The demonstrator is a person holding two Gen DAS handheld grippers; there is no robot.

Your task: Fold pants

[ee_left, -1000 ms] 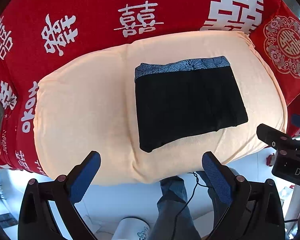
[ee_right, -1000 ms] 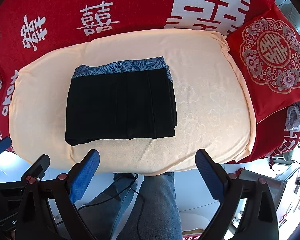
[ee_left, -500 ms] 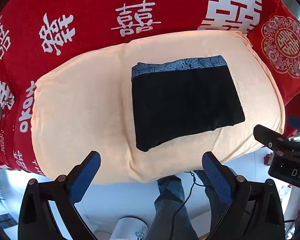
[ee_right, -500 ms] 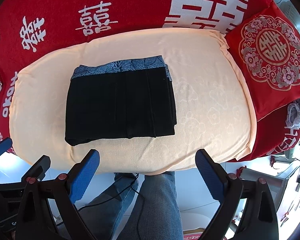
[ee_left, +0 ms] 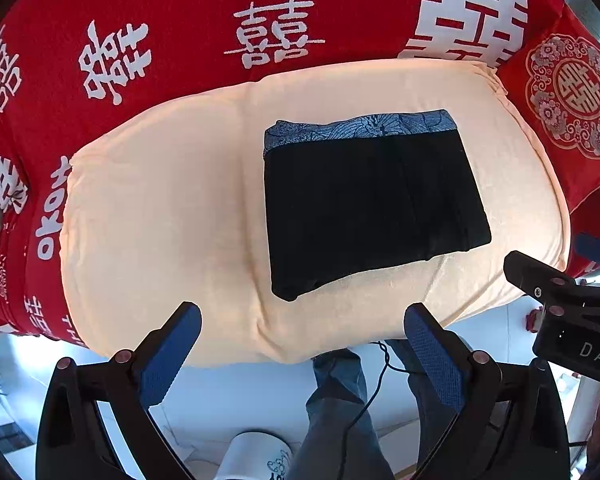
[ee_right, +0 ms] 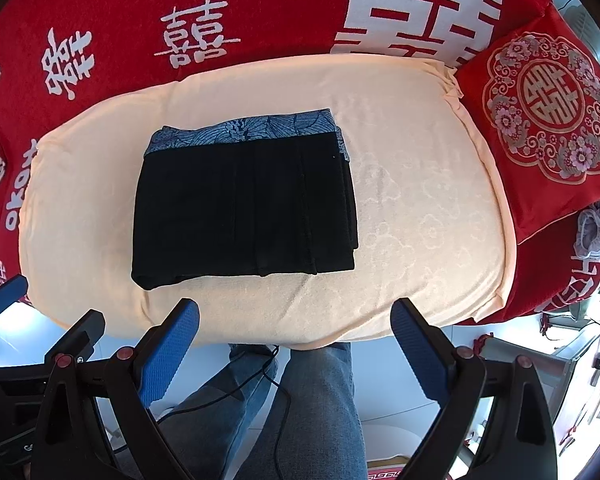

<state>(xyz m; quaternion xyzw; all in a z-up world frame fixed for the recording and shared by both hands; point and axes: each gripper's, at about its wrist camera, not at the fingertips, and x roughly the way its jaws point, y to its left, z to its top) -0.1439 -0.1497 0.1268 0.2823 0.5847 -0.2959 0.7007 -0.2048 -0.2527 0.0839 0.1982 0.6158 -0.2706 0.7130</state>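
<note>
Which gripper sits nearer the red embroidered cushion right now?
Right. The right gripper hangs open off the front edge, the red embroidered cushion up to its right. The left gripper, also open, sits further left, beyond the folded black pants.

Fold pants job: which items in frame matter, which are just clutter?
Job:
- black pants, folded, on the cream cushion
- left gripper, open
- right gripper, open

Lying about:
- red embroidered pillow
- red printed cover

The black cloth pants (ee_left: 374, 204) (ee_right: 244, 210) with a blue patterned waistband lie folded into a flat, neat rectangle.
</note>
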